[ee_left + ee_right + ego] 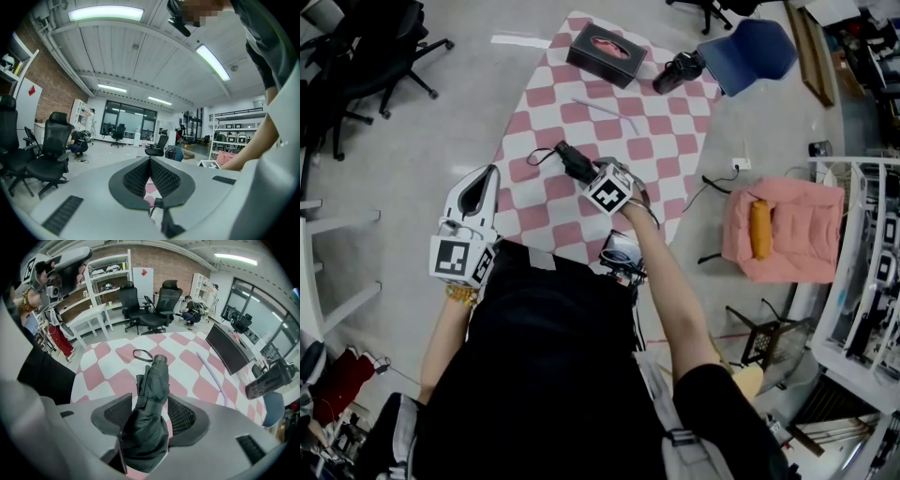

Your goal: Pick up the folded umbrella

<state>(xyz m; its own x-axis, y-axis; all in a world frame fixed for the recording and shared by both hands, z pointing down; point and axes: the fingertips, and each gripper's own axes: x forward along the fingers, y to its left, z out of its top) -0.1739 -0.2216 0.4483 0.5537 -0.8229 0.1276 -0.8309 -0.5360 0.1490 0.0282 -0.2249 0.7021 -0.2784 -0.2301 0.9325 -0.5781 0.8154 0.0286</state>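
Here the right gripper's jaws stand apart with the folded umbrella lying lengthwise between them. The ribbed pads flank its bundled black fabric closely on both sides, but the right gripper view shows no squeeze on it. The umbrella rests on the pink-and-white checkered cloth, its handle end pointing away from the gripper and its wrist strap looped on the cloth just beyond the handle. In the head view this gripper tilts steeply down over the near half of the cloth. The left gripper's jaws are closed, with their dark pads meeting at the tips and nothing between them; only a sliver of the pink cloth shows through the gap behind. It is held off to the person's left, roughly level, at the cloth's edge and well apart from the umbrella. Farther out on the cloth lies a thin lilac stick. Beyond that, near the far edge, are a black box with a pink oval opening on top and a black object I cannot identify. A blue chair shell sits just past that corner. Off the cloth to the right, a pink cushion lies on the grey floor with an orange item on it.
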